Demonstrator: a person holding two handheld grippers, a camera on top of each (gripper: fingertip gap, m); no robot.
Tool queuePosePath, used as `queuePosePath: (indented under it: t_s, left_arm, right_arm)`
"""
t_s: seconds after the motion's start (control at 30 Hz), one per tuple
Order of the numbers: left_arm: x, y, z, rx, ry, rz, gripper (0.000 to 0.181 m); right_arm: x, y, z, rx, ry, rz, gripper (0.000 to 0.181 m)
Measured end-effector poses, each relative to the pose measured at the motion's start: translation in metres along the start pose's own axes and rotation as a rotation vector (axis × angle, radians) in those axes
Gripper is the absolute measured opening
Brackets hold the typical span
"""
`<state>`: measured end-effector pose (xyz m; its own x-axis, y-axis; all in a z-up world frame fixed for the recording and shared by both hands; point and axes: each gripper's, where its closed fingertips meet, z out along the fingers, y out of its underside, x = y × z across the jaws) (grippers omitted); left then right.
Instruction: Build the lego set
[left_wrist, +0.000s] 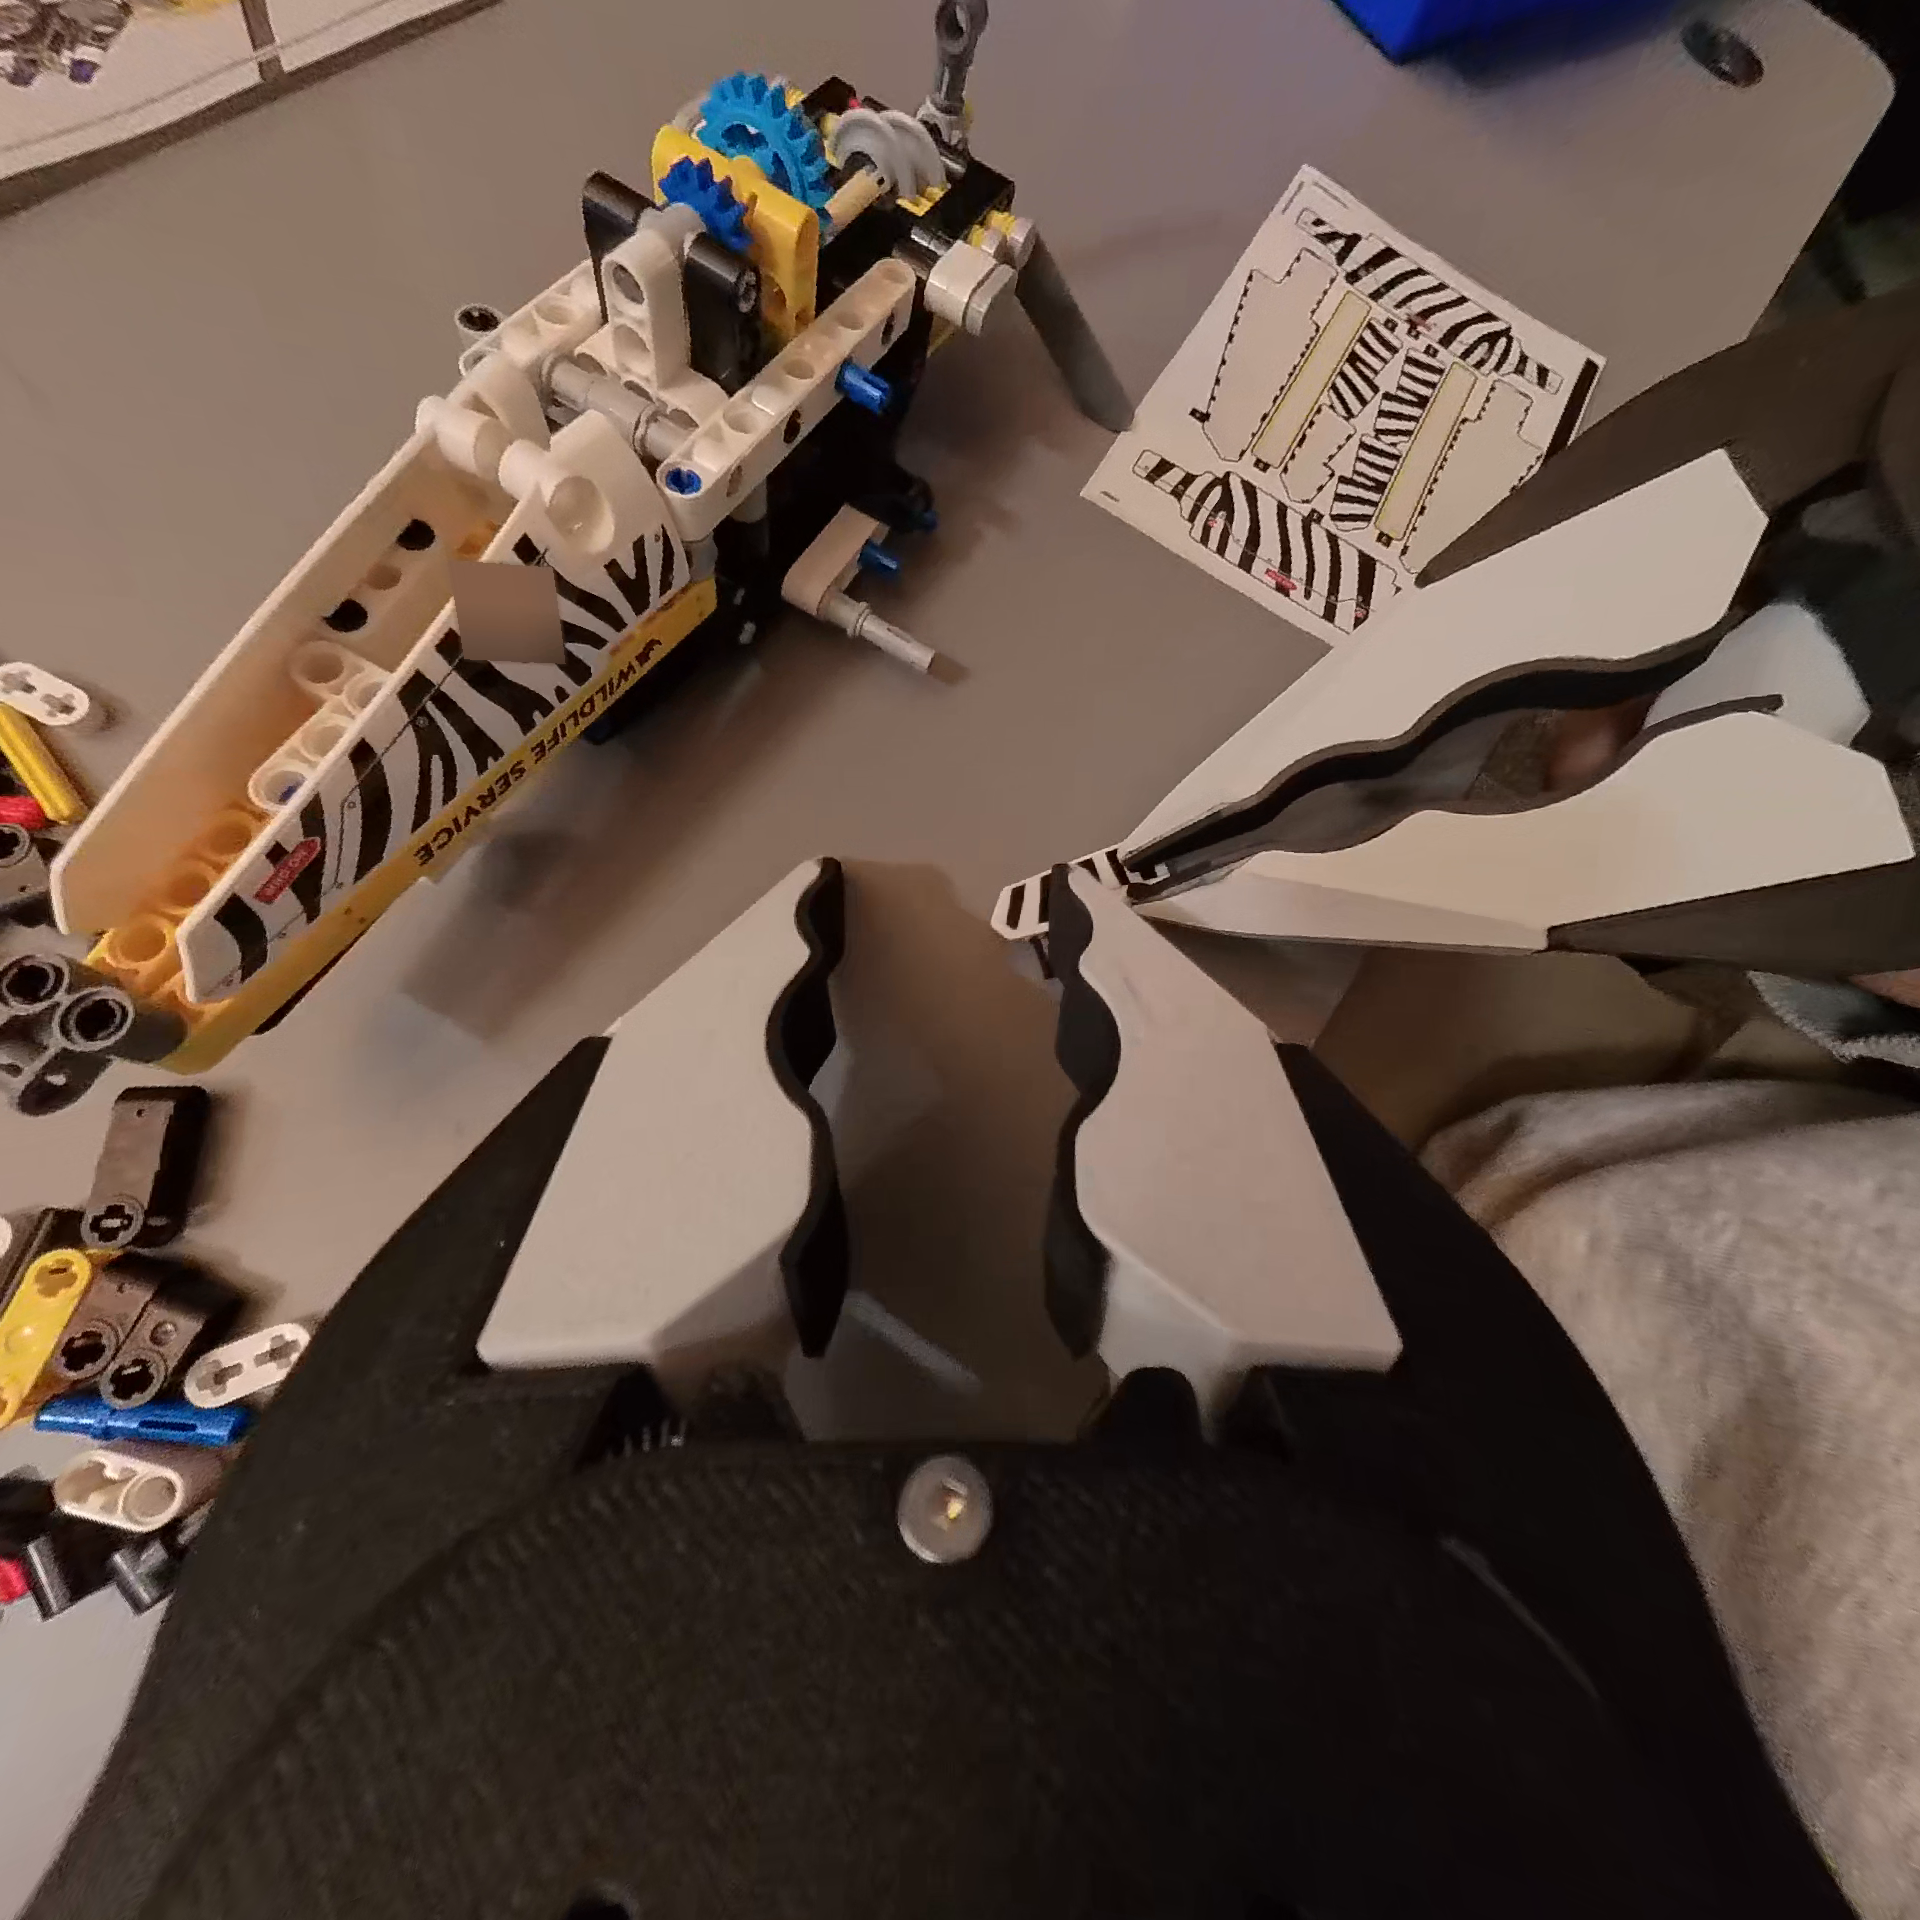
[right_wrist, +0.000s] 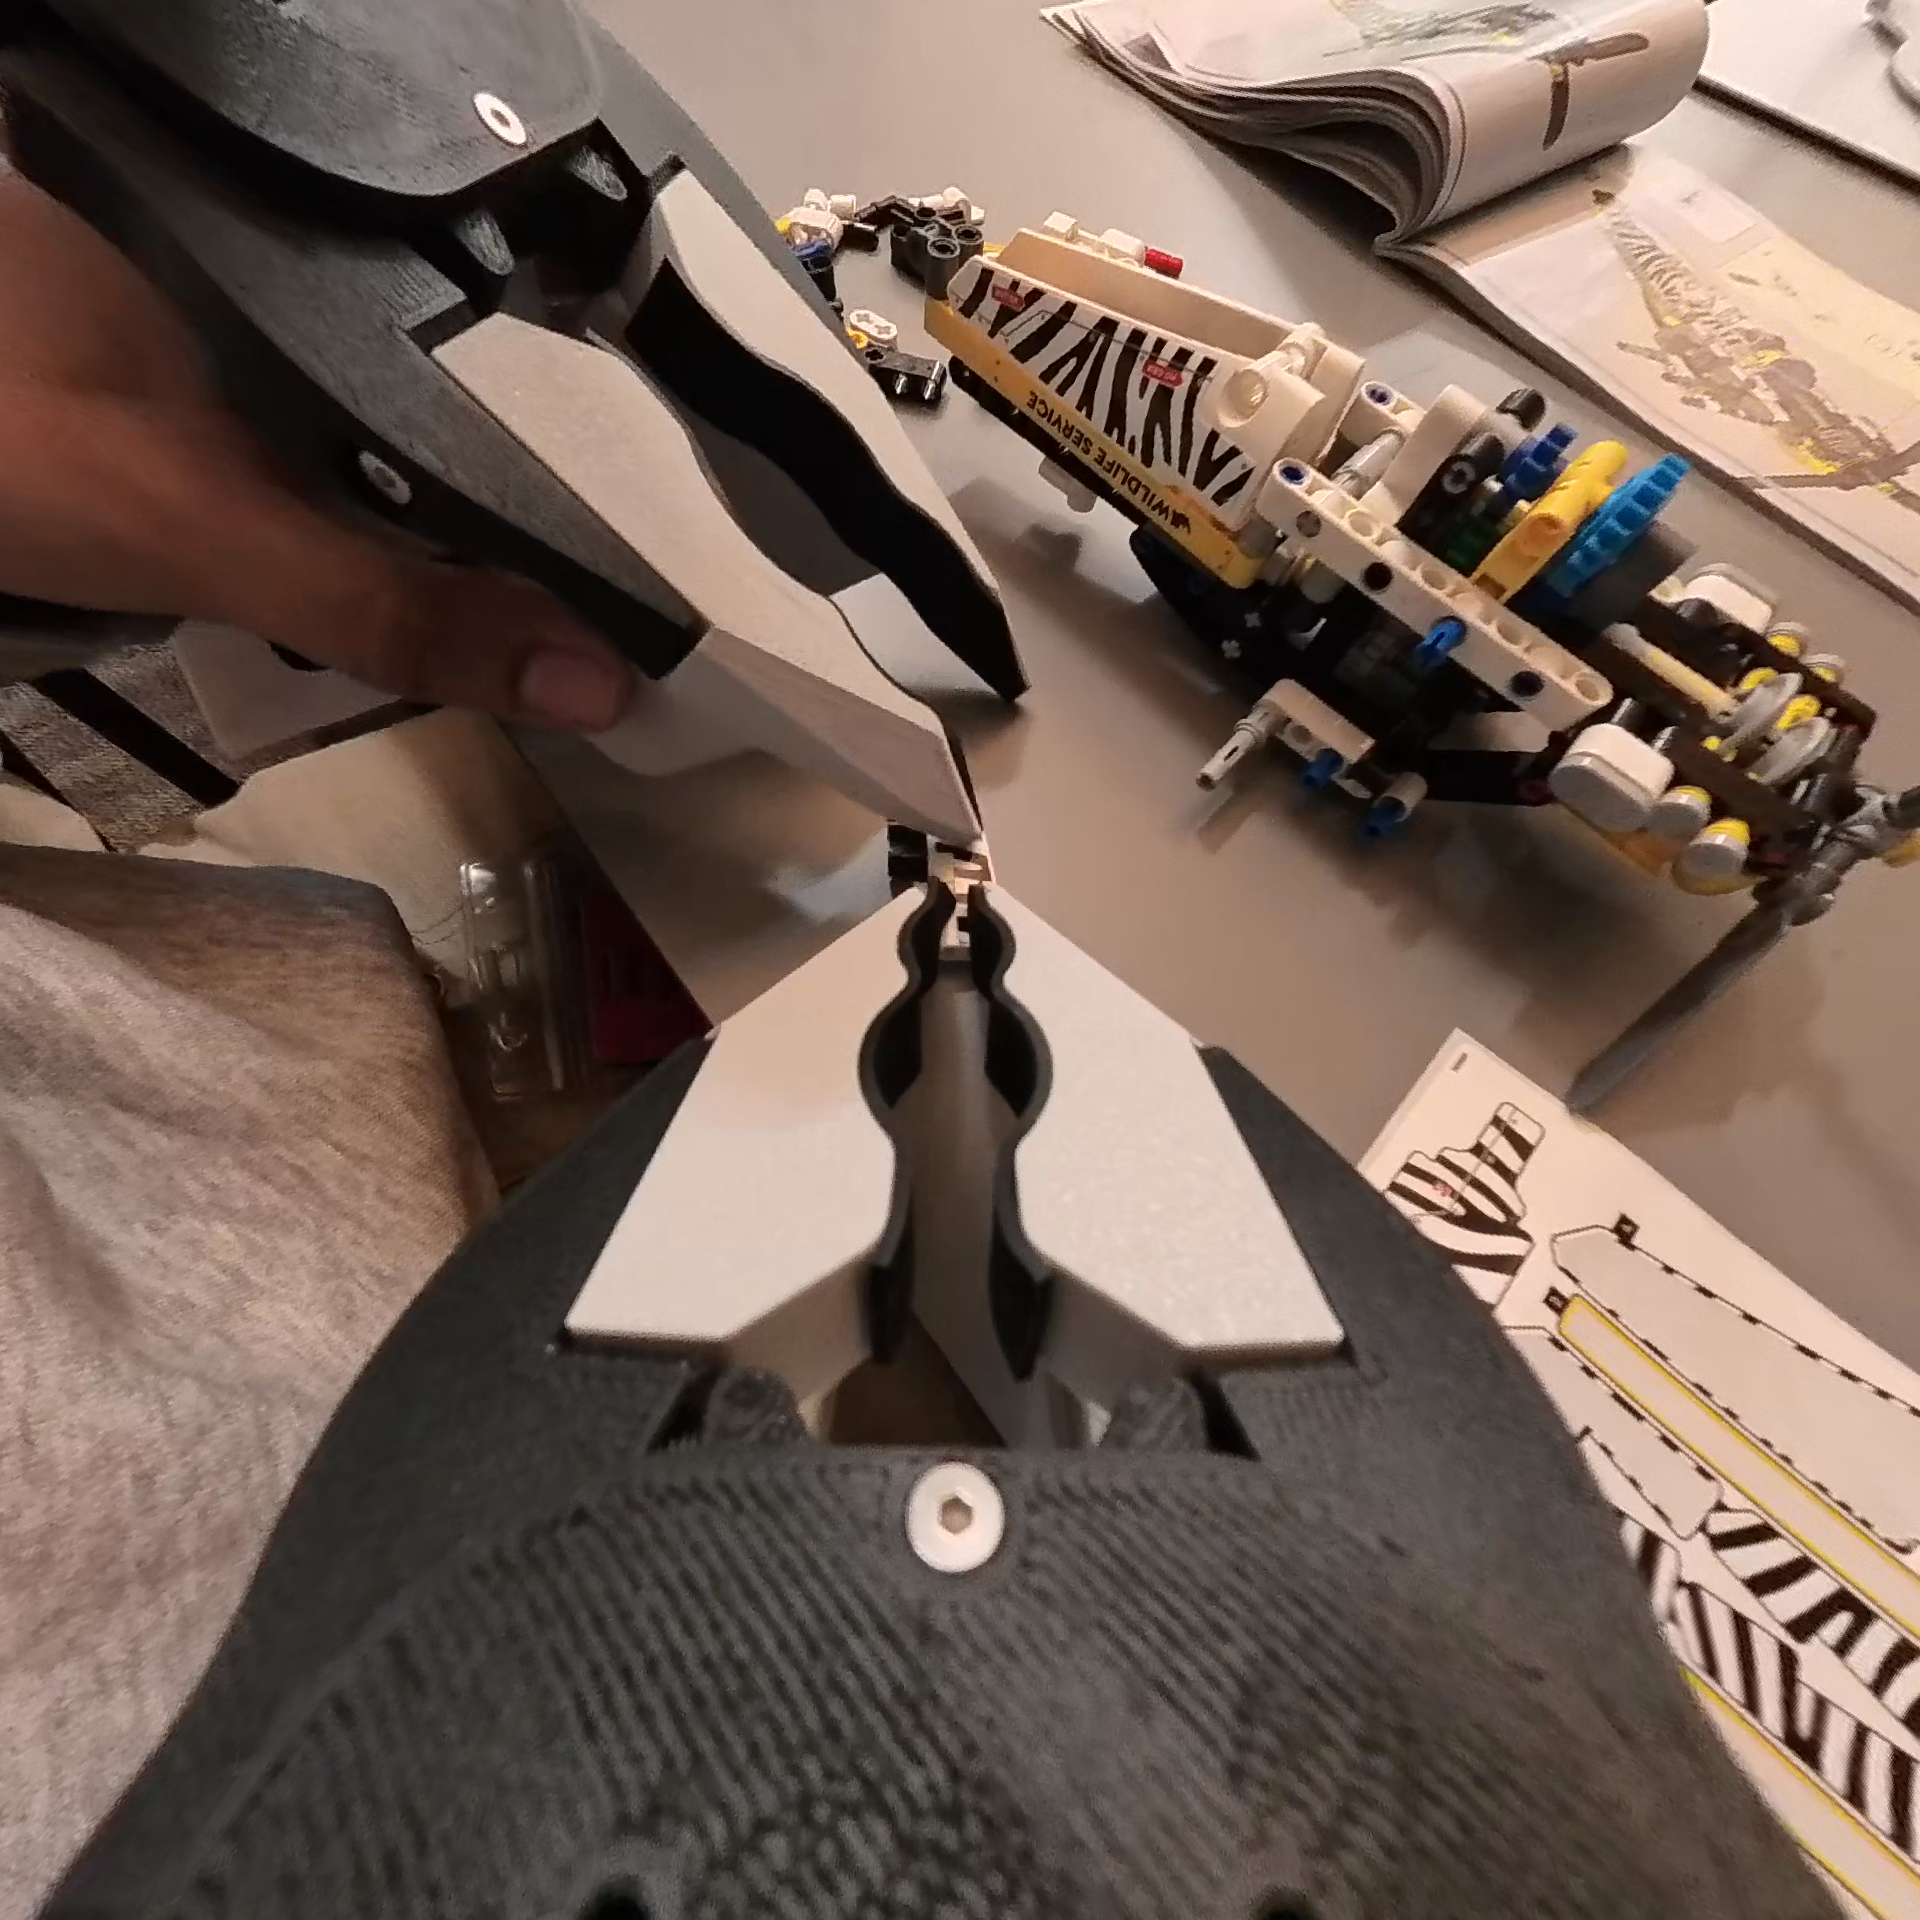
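Right hand-held gripper (right_wrist: 951, 914) pinches the small zebra-striped sticker (left_wrist: 1039, 902), long axis pointing at the gaping, empty left hand-held gripper's (left_wrist: 940, 904) nearer fingertip (left_wrist: 1062, 914), touching it

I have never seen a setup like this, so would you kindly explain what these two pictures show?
These are two hand-held two-finger grippers, each carrying a camera that looks along its fingers. In the left wrist view, the left gripper stands open. The right gripper, in its own view, is shut on a small zebra-striped sticker. On the grey table lie a half-built white-and-yellow Lego model, a zebra-patterned sticker sheet, loose black, yellow and white Lego pieces and an open instruction booklet.
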<state>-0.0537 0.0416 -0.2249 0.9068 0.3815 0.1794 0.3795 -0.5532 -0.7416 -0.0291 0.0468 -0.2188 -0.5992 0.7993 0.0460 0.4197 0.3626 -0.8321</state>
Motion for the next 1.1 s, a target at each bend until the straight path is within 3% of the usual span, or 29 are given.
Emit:
queuePosePath:
  t_s: [0.4, 0.8, 0.93, 1.1]
  left_arm:
    - [-0.001, 0.002, 0.002, -0.009, -0.042, 0.033, 0.034]
    - [-0.008, 0.003, -0.002, -0.005, -0.041, 0.006, 0.034]
    - [-0.011, 0.003, -0.004, 0.002, -0.019, -0.028, 0.034]
    - [-0.012, 0.001, -0.007, 0.019, 0.002, -0.049, 0.034]
  right_arm:
    - [0.013, -0.007, -0.001, 0.041, -0.018, 0.170, 0.000]
    - [-0.021, -0.012, 0.003, 0.033, -0.143, 0.061, 0.000]
    - [-0.015, -0.002, 0.005, -0.022, -0.107, 0.051, 0.000]
    - [-0.010, -0.012, -0.002, 0.052, -0.130, 0.129, 0.000]
